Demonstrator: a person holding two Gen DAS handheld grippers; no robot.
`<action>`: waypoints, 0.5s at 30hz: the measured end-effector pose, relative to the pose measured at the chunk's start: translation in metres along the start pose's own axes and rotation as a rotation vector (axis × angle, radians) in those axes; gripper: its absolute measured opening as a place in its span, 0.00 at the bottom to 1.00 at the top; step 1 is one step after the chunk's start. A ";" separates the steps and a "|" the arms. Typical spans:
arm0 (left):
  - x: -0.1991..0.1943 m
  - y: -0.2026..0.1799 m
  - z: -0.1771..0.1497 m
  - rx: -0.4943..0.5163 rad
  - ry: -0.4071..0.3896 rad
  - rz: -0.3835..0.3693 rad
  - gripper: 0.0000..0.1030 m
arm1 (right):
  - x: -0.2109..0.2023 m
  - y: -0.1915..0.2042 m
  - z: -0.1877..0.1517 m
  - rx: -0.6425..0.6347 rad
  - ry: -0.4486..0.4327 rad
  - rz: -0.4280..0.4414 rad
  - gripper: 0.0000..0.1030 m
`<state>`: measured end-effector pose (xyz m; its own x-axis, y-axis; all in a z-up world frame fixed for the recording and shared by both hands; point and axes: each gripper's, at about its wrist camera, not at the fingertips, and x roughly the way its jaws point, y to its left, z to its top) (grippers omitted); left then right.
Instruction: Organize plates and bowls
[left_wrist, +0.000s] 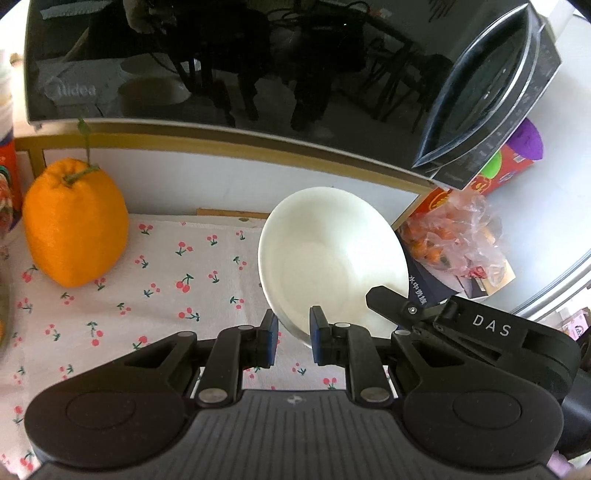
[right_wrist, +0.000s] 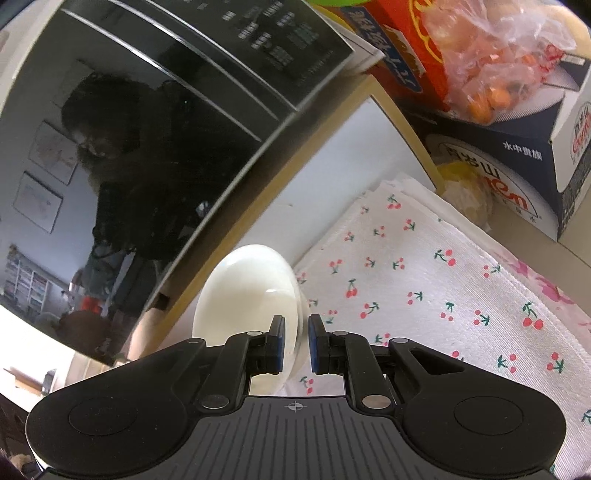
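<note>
Both tools are clamped on the same white bowl rn, one each side of the rim. The left tool has its blue pads pinched on the near-left edge, and in the left wrist view you can see the right tool biting the rim on the opposite, right side. In the right wrist view the right tool is closed on the rim w/ the bowl seen almost edge-on, leaning off to its left. So the bowl sits between the two hands, tilted w/ the open side facing the left cam, and it looks clear of the cherry-print cloth on the table, tho I can't fully tell if the bottom is free. Both tools point down at a slant, coming at it from opposite sides. It's just in front of the black microwave, w/ the big orange fruit well off to the left and the boxes w/ the bag of small oranges on the right. Imo the next move hinges on both hands travelling together, since neither is nearer; if one leads, the bowl twists in the pads.
</note>
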<state>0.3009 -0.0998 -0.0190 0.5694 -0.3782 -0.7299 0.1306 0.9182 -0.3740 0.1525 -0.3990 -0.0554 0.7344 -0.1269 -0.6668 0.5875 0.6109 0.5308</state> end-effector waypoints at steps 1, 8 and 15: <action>-0.005 0.000 0.000 0.002 -0.003 0.001 0.16 | -0.003 0.002 0.000 -0.002 -0.001 0.004 0.13; -0.032 -0.005 -0.003 0.006 -0.012 0.010 0.16 | -0.029 0.020 -0.004 -0.017 0.002 0.022 0.13; -0.062 -0.006 -0.010 0.010 -0.022 0.008 0.16 | -0.047 0.032 -0.011 -0.002 0.034 0.024 0.13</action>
<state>0.2565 -0.0825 0.0230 0.5885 -0.3680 -0.7199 0.1338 0.9224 -0.3622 0.1330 -0.3650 -0.0129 0.7363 -0.0850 -0.6713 0.5689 0.6149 0.5461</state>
